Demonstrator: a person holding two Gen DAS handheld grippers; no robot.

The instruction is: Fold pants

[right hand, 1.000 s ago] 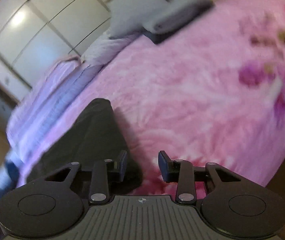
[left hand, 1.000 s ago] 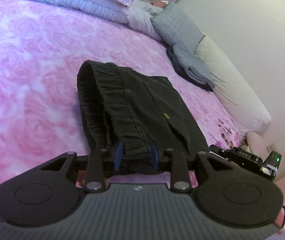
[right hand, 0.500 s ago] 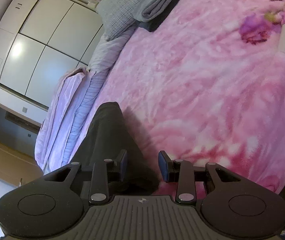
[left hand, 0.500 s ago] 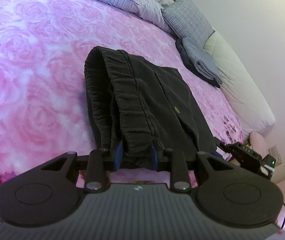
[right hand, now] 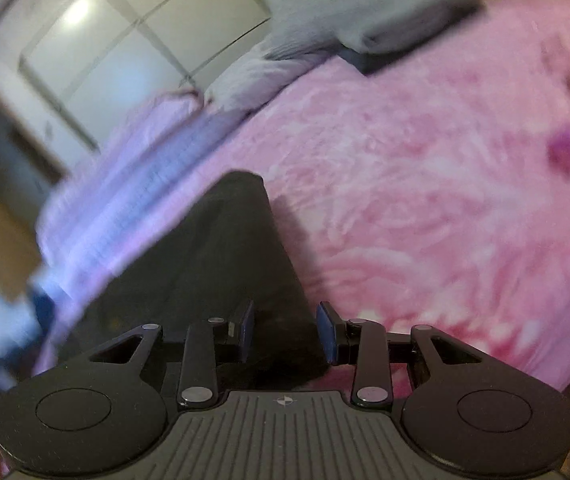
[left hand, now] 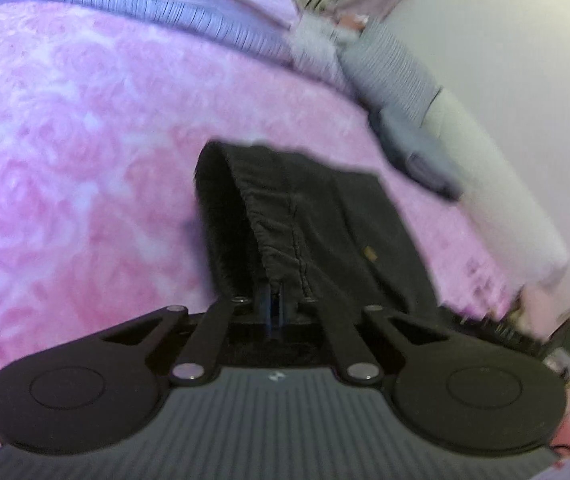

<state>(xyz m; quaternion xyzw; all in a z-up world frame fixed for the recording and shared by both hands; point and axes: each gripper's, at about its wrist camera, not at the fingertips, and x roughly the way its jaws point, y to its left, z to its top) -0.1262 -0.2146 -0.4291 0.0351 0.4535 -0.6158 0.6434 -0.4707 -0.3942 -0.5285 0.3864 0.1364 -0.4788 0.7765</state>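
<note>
Left wrist view: left gripper (left hand: 275,307) fingers just closed, pinching black soft cotton pants (left hand: 309,216) at the near waistband; limp, light. Right gripper (right hand: 285,334) half-open, straddling the fabric edge.

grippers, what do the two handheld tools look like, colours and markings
Both match. The left gripper and right gripper have a ribbed dark grey body, black linkage arms with silver pivot pins, round black side discs and blue finger pads. Each body carries a small white mark.

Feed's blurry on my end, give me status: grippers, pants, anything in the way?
Left gripper just closed on black pants waistband. Right gripper open, fingers astride pants edge. Pants part-folded on pink floral blanket. Nothing in the way.
</note>
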